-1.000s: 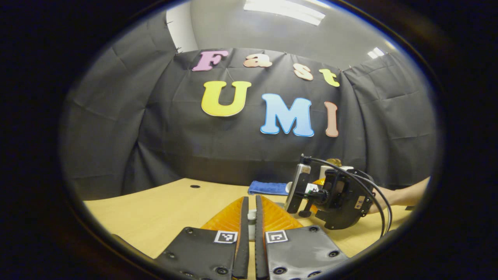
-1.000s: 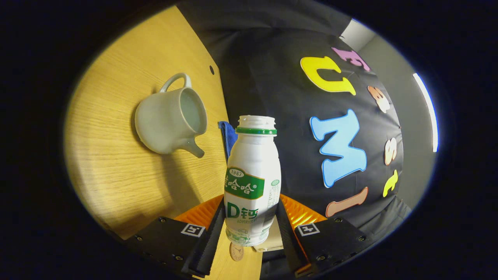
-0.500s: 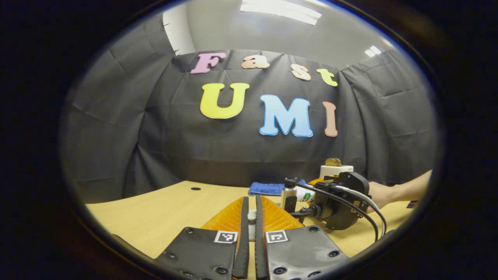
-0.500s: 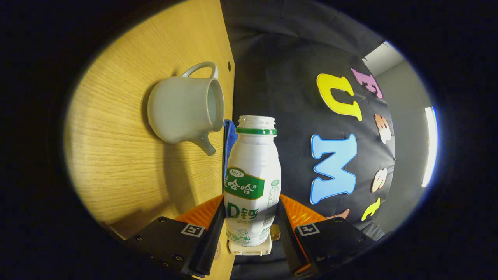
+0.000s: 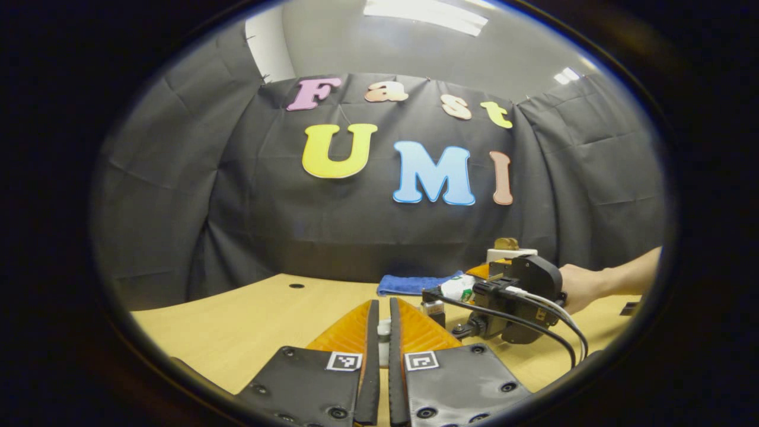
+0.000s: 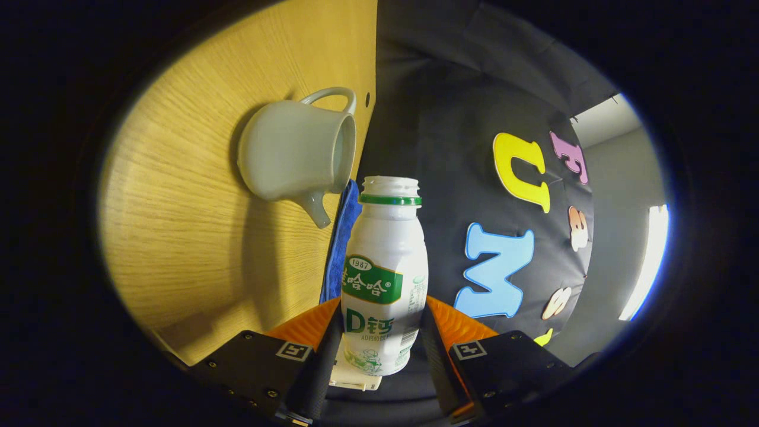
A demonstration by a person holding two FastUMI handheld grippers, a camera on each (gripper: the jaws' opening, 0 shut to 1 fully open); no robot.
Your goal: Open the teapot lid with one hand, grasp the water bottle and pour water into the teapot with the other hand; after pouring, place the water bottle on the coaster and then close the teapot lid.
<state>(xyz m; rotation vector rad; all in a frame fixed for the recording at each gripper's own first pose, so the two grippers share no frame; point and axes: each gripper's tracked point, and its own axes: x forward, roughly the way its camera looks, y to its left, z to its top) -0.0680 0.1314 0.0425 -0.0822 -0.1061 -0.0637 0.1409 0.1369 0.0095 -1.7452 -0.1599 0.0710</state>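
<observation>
In the right gripper view, my right gripper [image 6: 384, 323] is shut on a white water bottle [image 6: 385, 261] with a green label and no cap. This view is rolled on its side. The pale teapot [image 6: 296, 154] stands lidless on the wooden table [image 6: 190, 225], up and left of the bottle's mouth, spout toward the bottle. In the left gripper view, my left gripper [image 5: 383, 317] is nearly closed on a small pale piece, the teapot lid [image 5: 384, 341], mostly hidden by the fingers. To its right I see the right gripper [image 5: 510, 296], held by a hand [image 5: 578, 287], with the bottle [image 5: 458, 287] tipped leftward.
A folded blue cloth [image 5: 415, 284] lies at the table's back edge; it also shows as the blue cloth [image 6: 339, 237] behind the bottle. A white block with a gold piece on top [image 5: 510, 252] stands at the back right. A small round hole [image 5: 296, 285] marks the tabletop.
The right gripper has sunk lower over the table and rolled further, tipping the bottle more sideways; the teapot has shifted up and right in its view. The left gripper has stayed put.
</observation>
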